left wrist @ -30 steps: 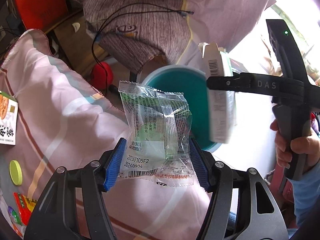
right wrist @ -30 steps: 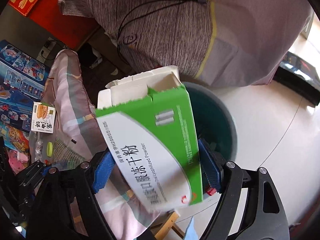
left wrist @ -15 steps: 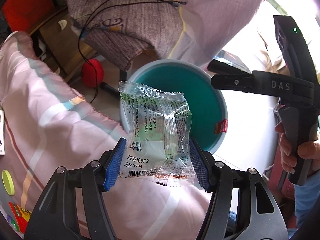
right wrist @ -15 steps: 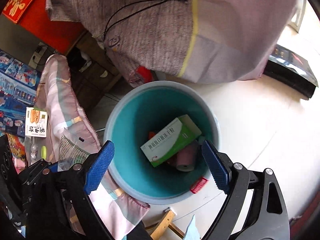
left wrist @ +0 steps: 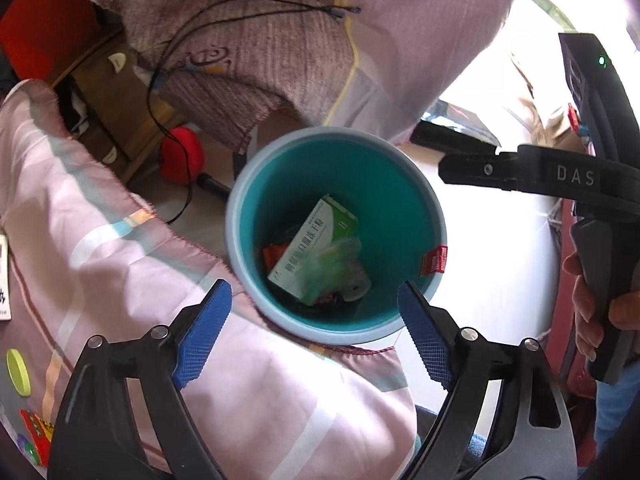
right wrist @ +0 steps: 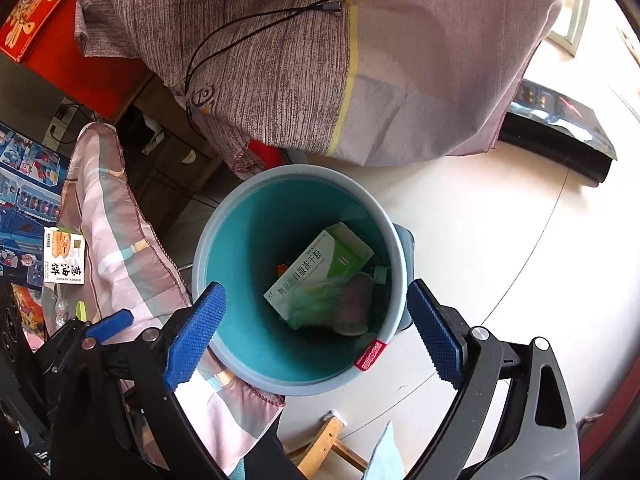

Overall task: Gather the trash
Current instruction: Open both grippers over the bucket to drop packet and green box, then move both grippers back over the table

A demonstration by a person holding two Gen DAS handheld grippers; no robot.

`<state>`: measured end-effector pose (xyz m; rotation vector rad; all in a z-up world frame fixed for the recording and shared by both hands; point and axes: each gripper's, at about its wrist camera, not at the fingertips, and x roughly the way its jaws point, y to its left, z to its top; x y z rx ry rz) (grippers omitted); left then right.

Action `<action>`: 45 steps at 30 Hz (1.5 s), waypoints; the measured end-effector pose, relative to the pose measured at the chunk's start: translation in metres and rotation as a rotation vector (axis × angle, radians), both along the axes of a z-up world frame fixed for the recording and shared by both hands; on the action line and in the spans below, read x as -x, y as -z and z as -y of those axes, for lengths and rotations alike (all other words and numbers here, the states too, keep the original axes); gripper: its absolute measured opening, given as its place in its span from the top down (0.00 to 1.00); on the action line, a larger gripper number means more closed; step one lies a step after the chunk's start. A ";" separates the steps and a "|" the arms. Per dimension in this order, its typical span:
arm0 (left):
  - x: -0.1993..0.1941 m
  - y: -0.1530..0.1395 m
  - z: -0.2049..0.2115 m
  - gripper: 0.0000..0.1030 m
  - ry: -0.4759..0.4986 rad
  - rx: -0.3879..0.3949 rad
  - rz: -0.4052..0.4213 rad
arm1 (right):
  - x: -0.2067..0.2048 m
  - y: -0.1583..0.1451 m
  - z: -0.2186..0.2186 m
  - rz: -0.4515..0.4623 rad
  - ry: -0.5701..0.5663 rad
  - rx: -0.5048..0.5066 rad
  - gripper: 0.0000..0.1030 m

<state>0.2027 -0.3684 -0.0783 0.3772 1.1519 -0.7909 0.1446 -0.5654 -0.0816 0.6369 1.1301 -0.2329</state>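
Both drops done: left gripper [left wrist: 314, 322] jaws just released, empty; right gripper [right wrist: 316, 330] jaws likewise, over bin [left wrist: 240, 216]; remaining yellow cap [left wrist: 18, 372] lies far left, nearer left gripper

Pale sunlit floor [right wrist: 500, 240] — draped cloth [right wrist: 320, 60].

Pink checked cloth [left wrist: 120, 248], black cable [right wrist: 256, 24]
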 end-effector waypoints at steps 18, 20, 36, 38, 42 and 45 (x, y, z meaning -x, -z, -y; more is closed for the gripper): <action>0.006 -0.025 -0.100 0.17 -0.162 0.072 0.008 | -0.010 -0.027 -0.083 -0.029 -0.130 0.038 0.15; 0.006 -0.028 -0.115 0.17 -0.185 0.077 0.014 | -0.013 -0.031 -0.100 -0.031 -0.155 0.045 0.15; 0.002 -0.045 -0.286 0.17 -0.430 0.127 0.064 | -0.063 -0.059 -0.247 -0.053 -0.375 0.133 0.15; -0.002 -0.045 -0.311 0.17 -0.467 0.134 0.066 | -0.072 -0.063 -0.267 -0.058 -0.404 0.155 0.14; -0.015 -0.043 -0.355 0.17 -0.539 0.139 0.082 | -0.099 -0.072 -0.315 -0.064 -0.475 0.197 0.15; -0.027 -0.039 -0.386 0.17 -0.580 0.147 0.085 | -0.121 -0.078 -0.350 -0.072 -0.519 0.216 0.15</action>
